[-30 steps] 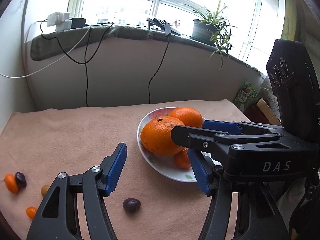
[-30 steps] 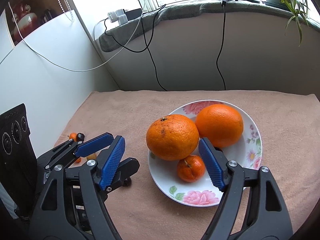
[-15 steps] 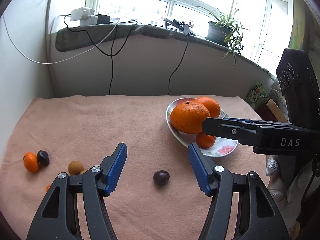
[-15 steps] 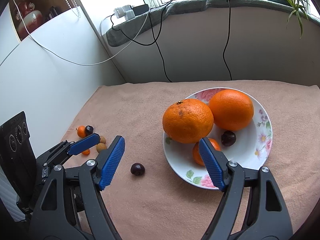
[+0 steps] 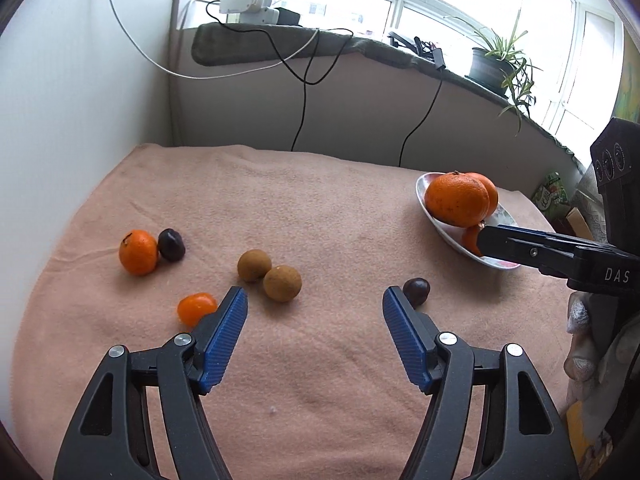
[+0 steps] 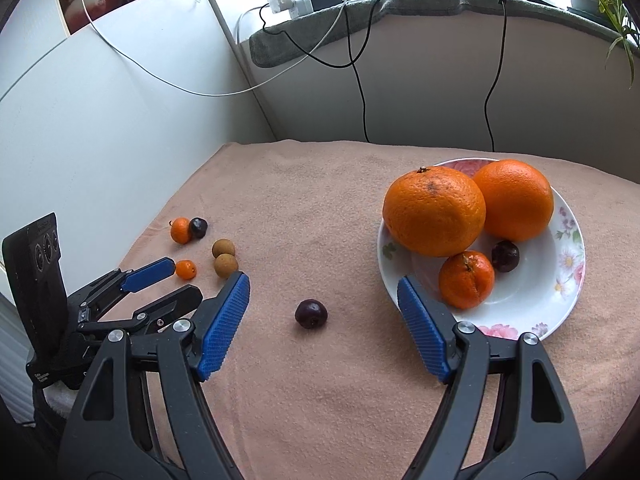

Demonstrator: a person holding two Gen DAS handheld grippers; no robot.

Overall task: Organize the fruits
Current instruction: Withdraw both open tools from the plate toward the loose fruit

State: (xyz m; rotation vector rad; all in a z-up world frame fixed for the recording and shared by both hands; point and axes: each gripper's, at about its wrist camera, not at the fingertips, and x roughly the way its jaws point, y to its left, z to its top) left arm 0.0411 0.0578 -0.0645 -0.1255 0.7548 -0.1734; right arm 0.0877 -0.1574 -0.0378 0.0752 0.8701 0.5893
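Dark plum (image 6: 311, 313) on cloth (image 6: 320, 200), roundish | left gripper (image 5: 315, 316) spread, empty | right gripper (image 6: 323, 312) spread, empty

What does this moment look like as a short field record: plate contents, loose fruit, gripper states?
plate: white floral plate on the pink cloth
on plate: two large oranges, one small mandarin, one dark cherry
loose near plate: dark cherry on the cloth
loose far left: two small orange fruits, one dark cherry, two brown longans
left gripper: open, empty
right gripper: open, empty
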